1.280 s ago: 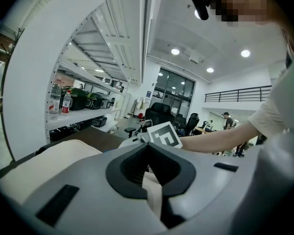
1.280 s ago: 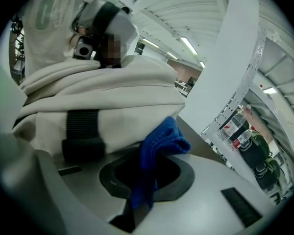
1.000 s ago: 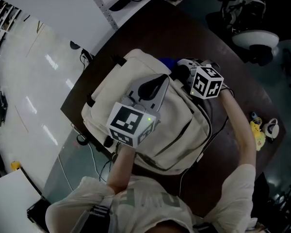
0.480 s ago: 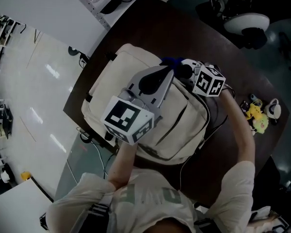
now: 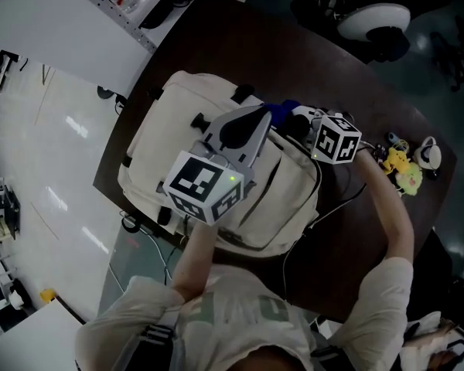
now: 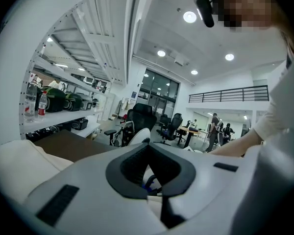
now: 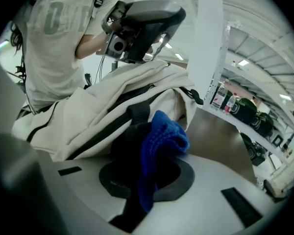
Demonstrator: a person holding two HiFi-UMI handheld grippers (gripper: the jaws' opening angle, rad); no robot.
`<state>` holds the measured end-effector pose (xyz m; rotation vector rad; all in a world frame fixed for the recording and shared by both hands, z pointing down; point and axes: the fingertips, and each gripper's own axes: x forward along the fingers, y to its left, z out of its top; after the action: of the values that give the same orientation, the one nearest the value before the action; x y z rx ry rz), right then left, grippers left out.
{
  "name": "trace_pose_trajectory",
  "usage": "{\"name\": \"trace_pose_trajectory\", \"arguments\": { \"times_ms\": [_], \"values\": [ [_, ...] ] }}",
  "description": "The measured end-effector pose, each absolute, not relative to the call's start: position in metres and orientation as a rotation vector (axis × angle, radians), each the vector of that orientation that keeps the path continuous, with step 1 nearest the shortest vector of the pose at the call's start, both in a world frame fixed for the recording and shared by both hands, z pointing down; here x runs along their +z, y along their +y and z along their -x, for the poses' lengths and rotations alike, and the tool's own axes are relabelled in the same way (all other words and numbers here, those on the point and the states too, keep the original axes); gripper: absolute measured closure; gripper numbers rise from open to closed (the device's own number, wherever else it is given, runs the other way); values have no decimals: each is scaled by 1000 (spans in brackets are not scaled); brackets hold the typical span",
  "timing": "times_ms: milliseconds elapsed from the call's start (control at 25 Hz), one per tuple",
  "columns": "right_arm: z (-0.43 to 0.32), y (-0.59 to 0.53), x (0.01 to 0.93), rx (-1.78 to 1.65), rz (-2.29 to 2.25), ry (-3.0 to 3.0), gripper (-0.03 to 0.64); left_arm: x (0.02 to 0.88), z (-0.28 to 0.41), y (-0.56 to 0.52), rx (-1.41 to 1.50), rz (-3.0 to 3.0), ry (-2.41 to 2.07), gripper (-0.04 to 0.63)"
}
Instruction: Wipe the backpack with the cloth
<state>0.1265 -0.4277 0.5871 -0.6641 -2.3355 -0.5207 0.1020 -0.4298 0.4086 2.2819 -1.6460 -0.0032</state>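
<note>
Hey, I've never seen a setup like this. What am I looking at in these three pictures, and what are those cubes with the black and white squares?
There is no robot here. A person holds a two-jaw hand tool in each hand, and each marker cube is part of its tool. One picture comes from a camera on the person's head, looking down. The other two come from cameras riding on the tools, looking along their jaws. On the dark table lies a cream backpack. The right tool is shut on a blue cloth at the backpack's edge. The left tool is over the backpack, jaws together, holding nothing. A small yellow thing lies on the table near the right arm.
</note>
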Motion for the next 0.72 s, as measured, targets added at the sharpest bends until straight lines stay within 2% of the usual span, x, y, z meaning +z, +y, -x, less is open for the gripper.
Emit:
{"name": "trace_pose_trajectory", "arguments": {
  "times_ms": [720],
  "values": [
    [-208, -391, 604, -307, 494, -2373, 578, 416, -127, -430, -2, -2319, -1563, 592]
  ]
}}
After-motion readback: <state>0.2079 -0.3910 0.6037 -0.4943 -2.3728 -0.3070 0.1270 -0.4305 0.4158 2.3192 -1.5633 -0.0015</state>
